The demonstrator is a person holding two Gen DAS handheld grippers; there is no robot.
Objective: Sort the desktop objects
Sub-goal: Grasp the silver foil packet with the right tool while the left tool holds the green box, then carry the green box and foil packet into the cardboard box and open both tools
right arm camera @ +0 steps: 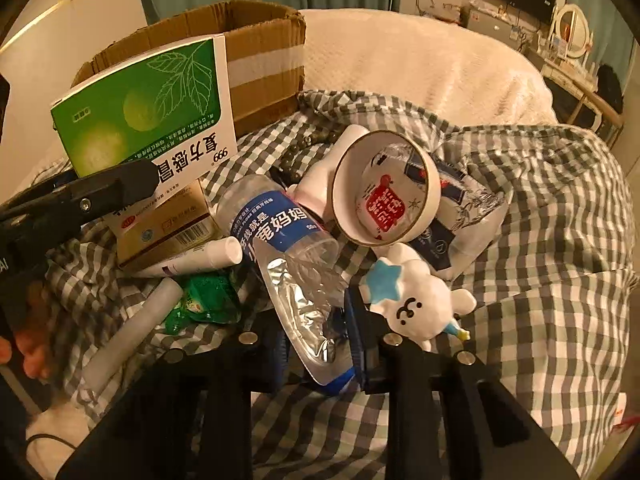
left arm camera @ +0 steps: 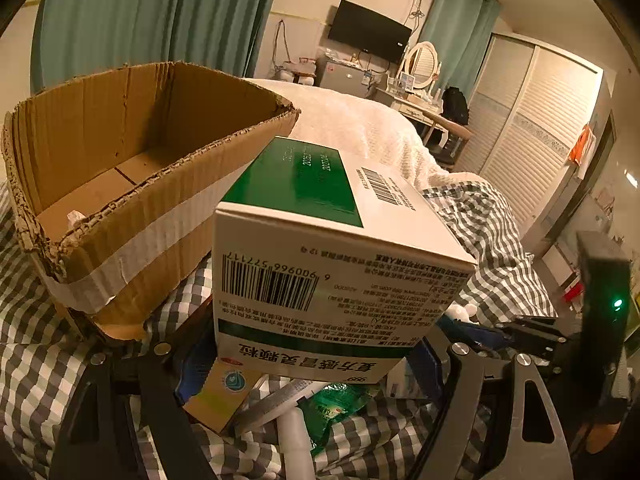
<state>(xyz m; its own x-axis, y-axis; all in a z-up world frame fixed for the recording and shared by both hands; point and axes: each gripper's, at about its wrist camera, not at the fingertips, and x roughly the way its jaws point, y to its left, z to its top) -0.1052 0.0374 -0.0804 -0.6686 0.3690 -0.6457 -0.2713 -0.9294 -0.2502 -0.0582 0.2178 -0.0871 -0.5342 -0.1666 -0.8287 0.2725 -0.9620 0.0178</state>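
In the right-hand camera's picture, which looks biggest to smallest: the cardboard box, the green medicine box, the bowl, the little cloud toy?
1. Cardboard box and green medicine box: look about alike; the medicine box is nearer and hides part of the carton, so I won't rank them.
2. Bowl.
3. Cloud toy.

The cardboard box [right arm camera: 256, 52] is set at the far left of the checked cloth [right arm camera: 540, 240]. The medicine box [right arm camera: 152, 112] is held raised before it, above a smaller carton [right arm camera: 168, 228]. Right of these a plastic pouch [right arm camera: 288, 256] is lain; a cup [right arm camera: 384, 188] is tipped beside it, a plush toy [right arm camera: 416, 300] nearer.
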